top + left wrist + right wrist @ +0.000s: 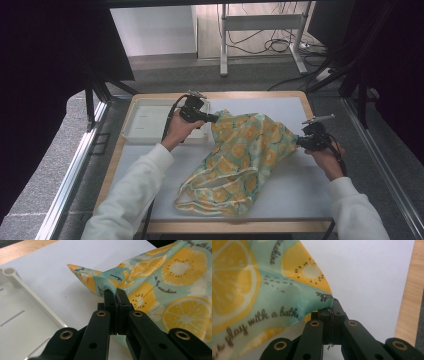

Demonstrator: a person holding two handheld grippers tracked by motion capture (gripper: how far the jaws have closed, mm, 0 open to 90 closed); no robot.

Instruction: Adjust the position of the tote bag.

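Note:
A cloth bag (240,155) printed with yellow lemon slices on pale green lies rumpled on the white mat, its handles toward the near edge. My left gripper (214,118) is shut on the bag's far left corner. In the left gripper view the black jaws (115,293) pinch a fold of the bag (175,290). My right gripper (299,142) is shut on the bag's right corner, and its jaws (331,308) clamp the edge of the cloth (262,290) in the right gripper view. The fabric hangs stretched between the two grippers.
A white plastic tray (145,120) sits at the mat's far left, just behind my left hand; its rim (37,302) appears close to the left gripper. The wooden table edge (225,226) frames the white mat (300,190). Table legs and cables stand beyond.

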